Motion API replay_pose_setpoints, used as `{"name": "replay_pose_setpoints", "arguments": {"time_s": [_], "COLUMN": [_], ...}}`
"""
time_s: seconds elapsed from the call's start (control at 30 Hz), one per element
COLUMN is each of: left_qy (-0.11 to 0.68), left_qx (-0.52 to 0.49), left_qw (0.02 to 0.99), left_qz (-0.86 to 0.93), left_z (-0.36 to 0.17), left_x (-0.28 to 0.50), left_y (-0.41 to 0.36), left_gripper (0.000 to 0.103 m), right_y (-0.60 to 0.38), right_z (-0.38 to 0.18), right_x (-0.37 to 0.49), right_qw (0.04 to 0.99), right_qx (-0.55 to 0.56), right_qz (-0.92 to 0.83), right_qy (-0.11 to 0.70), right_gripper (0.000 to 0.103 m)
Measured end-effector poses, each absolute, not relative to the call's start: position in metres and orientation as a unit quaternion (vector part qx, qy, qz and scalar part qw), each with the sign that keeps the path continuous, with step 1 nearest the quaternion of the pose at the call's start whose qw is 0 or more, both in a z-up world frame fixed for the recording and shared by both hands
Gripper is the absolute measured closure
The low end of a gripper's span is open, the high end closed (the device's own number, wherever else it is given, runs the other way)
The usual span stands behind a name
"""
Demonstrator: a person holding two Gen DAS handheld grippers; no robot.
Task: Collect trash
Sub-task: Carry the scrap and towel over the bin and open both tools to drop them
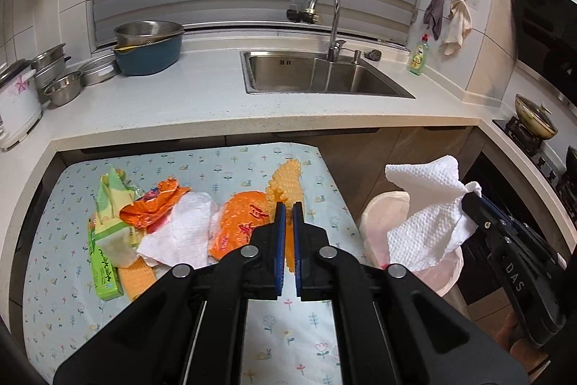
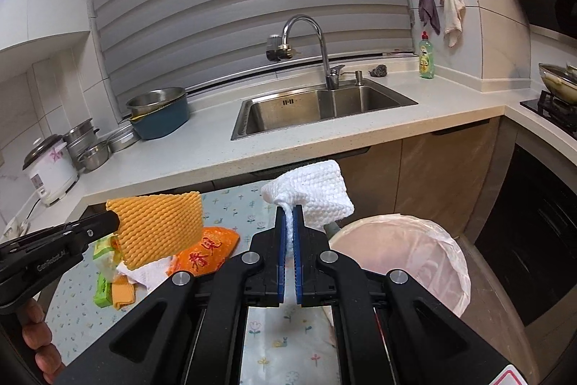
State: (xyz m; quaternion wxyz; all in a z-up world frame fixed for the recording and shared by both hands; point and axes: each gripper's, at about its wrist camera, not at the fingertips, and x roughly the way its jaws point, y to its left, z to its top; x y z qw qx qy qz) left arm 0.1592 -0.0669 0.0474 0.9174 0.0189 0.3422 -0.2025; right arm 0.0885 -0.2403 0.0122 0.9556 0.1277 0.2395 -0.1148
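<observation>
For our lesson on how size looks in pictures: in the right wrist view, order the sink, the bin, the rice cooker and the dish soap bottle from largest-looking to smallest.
1. Bin, though its nearness to the camera inflates it.
2. Sink.
3. Rice cooker.
4. Dish soap bottle.

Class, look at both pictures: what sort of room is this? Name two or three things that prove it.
Most likely a home kitchen: a stainless steel sink with a curved faucet set in the counter, a rice cooker beside stacked metal pots, and a wok on the gas stove.
</observation>
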Motion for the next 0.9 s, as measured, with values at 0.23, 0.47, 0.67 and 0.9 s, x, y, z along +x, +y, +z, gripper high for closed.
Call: {"name": "replay_pose_setpoints", "arguments": {"time_s": [0.23,0.47,0.67,0.9], "left_qy": [0.354,0.374,0.387,0.407], "left_qx": [0.039,0.052,0.063,0.058], "left_qw": [0.903,0.882,0.866,0.845], "left_qz": [-0.241,-0.283,-0.311,-0.343], "left_z": [0.038,0.023,0.009,-0.005], "left_x": [0.150,0.149,0.149,0.160], "left_y": [-0.116,-0.159,-0.188,-0.214], "left_gripper": [0.099,0.099,0.099,0.097], "right_y": [-0.278,-0.305,-0.322,-0.335], "right_z": [0.001,-0.015,-0.027,-0.040], "right_x": [0.073,0.065,0.061,0.063], "right_qw": [0.948,0.940,0.934,0.927], "right_qx": [0.144,0.155,0.164,0.170], "right_qz": [-0.144,-0.165,-0.179,-0.190], "right_qy": [0.245,0.256,0.263,0.275], "right_gripper": [0.099,0.099,0.099,0.099]}}
